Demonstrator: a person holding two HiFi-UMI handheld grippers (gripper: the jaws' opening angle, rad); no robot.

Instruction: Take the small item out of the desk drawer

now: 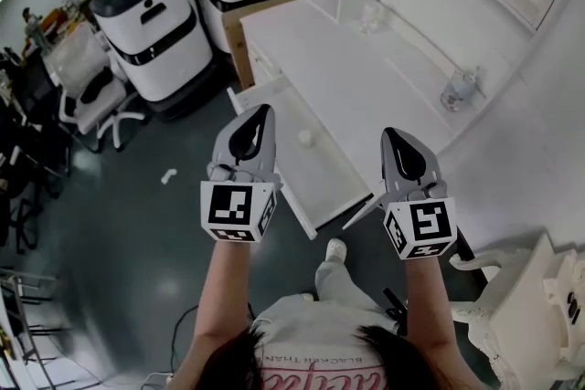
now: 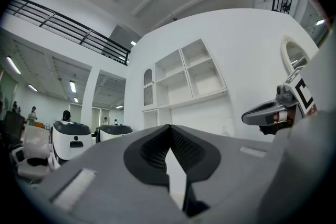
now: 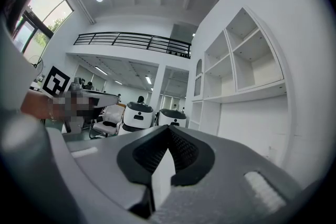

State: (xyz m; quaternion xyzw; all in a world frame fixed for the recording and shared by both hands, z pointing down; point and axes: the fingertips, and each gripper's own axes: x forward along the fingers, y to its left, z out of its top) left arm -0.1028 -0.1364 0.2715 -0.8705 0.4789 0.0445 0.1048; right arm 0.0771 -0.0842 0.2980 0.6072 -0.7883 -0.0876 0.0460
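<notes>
**A:** What takes up most of the scene?

**B:** The white surface point(image 1: 366, 78), running away to the upper right, with shelves point(image 2: 189, 76) on the wall behind it. Its drawer point(image 1: 324, 183) stands pulled out toward the person, and its floor is bare except for one thing.

**A:** And the tools?

**B:** They are held side by side above the drawer's near end. The left hand-held gripper point(image 1: 263, 112) has its jaws pressed together with nothing between them. The right hand-held gripper point(image 1: 393, 136) is the same, pads meeting on empty air. (Both gripper views look at the wall and shelves, not down into the drawer, so the noses point forward rather than down.)

**A:** Where is the thing to fetch?

**B:** The small white item point(image 1: 305, 139) lies on the drawer floor. In the head view it sits between the two tools, just to the right of the left one's tip, and the right one is clearly farther off. It looks roundish, and I can't make out a long axis.

**A:** So which one goes?

**B:** I'd say the left, since it's nearer. It would need to open, tip its nose down and ease a little toward its own right to straddle the item.
</notes>
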